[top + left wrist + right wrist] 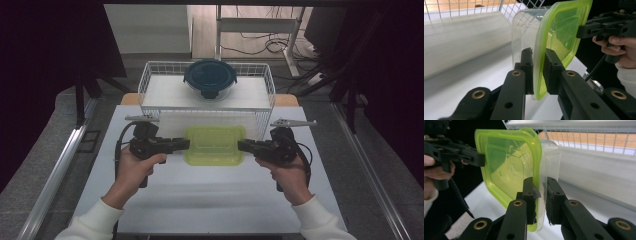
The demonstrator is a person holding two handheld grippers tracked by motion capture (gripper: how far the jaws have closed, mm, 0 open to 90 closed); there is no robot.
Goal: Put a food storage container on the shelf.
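High view looks down on the table (165, 200); gripper views (close) share the container (559, 35).

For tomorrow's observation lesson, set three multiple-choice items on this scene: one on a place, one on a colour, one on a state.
1. Where does the dark round lidded bowl stand?
A. on the wire rack
B. on the white table
C. between the jaws

2. What colour is the lid of the clear container?
A. red
B. yellow-green
C. black

3. How is the container held?
A. by one gripper alone
B. by no gripper
C. by both, one at each end

Answers:
1 A, the high view shows the bowl on top of the rack.
2 B, the lid is yellow-green in all views.
3 C, the left gripper and the right gripper each clamp the rim at opposite ends.
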